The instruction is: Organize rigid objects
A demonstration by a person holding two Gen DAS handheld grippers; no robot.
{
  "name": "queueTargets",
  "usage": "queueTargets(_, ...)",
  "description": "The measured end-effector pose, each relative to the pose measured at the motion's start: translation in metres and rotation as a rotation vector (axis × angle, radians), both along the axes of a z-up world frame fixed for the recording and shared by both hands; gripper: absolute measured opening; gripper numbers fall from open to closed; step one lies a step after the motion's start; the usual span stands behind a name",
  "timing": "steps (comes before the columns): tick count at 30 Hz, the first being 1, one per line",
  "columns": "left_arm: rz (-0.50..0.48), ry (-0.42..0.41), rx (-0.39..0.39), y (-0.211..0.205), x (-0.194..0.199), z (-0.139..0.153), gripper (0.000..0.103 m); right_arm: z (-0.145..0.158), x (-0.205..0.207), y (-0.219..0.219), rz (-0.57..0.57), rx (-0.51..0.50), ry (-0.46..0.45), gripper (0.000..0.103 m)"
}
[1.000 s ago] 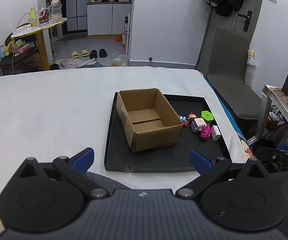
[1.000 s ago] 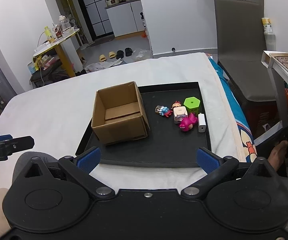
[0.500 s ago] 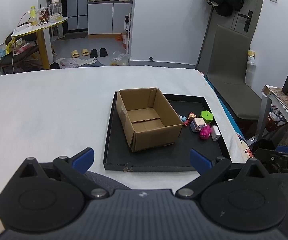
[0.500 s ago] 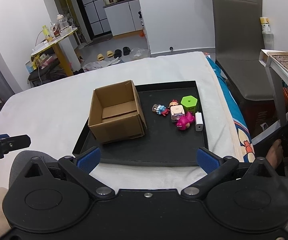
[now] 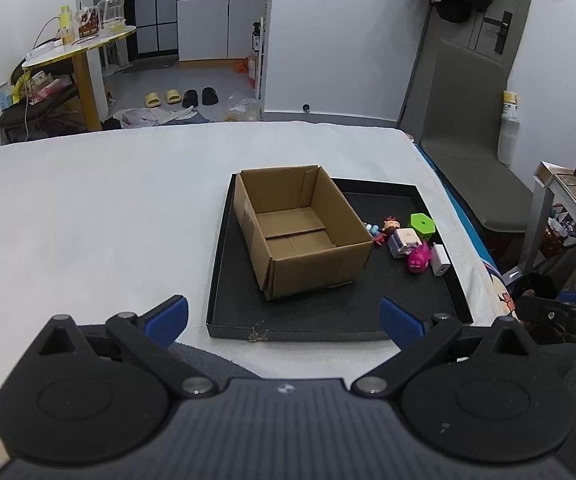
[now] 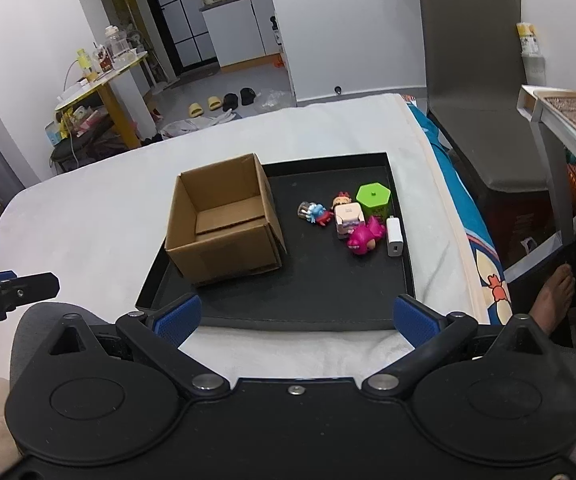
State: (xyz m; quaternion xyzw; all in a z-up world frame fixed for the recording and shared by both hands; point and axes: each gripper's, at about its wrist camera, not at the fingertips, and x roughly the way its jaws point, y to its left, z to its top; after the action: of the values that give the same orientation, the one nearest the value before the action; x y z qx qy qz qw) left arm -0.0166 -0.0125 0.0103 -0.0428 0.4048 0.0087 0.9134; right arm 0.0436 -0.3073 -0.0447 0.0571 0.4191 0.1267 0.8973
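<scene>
- The small rigid toys lie in a cluster on the shallow black tray point(image 6: 402, 240), to the right of the open brown cardboard box point(image 6: 223, 220) that stands on the tray's left half; the tray rests on a white bed point(image 5: 87, 220).
- From the box outward, the cluster holds a blue-and-red figure point(image 6: 315, 213), a pale pink cube point(image 6: 349, 216) with a small doll head point(image 6: 342, 199) behind it, a green hexagonal block point(image 6: 372, 198), a magenta fish-like toy point(image 6: 364, 237) and a white rectangular charger point(image 6: 394, 236).
- The charger's long axis runs away from the camera, roughly parallel to the tray's right rim.
- The right claw point(image 6: 294, 318) is spread wide and empty, short of the tray's near rim; the cluster lies ahead and slightly to its right. It looks the nearer claw for a first pick.
- The left claw point(image 5: 281, 318) is likewise spread wide and empty, with the box straight ahead and the toys off to its right.
- The right wrist view shows the blue-and-red figure whole; in the left wrist view the box's corner partly hides it. The box interior appears empty in both.
</scene>
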Motion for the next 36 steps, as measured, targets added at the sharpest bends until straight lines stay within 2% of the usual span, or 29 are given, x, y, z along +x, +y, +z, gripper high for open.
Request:
queueTargets(7,0.043,0.030,-0.018,0.005,0.017,-0.014,0.101,-0.010,0.012,-0.005,0.009,0.035,0.018,0.103)
queueTargets(16,0.083,0.052,-0.047,0.009,0.046,-0.031,0.100,-0.022,0.043,-0.013,-0.015,0.028,0.035,0.102)
queueTargets(24,0.140,0.083,-0.091,0.020,0.073,-0.049,0.099,-0.040,0.073,-0.025,-0.041,0.030,0.068,0.089)
queueTargets(29,0.170,0.101,-0.118,0.023,0.087,-0.060,0.097,-0.051,0.089,-0.028,-0.049,0.045,0.096,0.087)
queueTargets(34,0.189,0.118,-0.157,0.027,0.103,-0.068,0.089,-0.059,0.107,-0.030,-0.057,0.085,0.124,0.087)
queueTargets(36,0.211,0.124,-0.162,0.029,0.110,-0.072,0.080,-0.060,0.114,-0.030,-0.059,0.092,0.129,0.087)
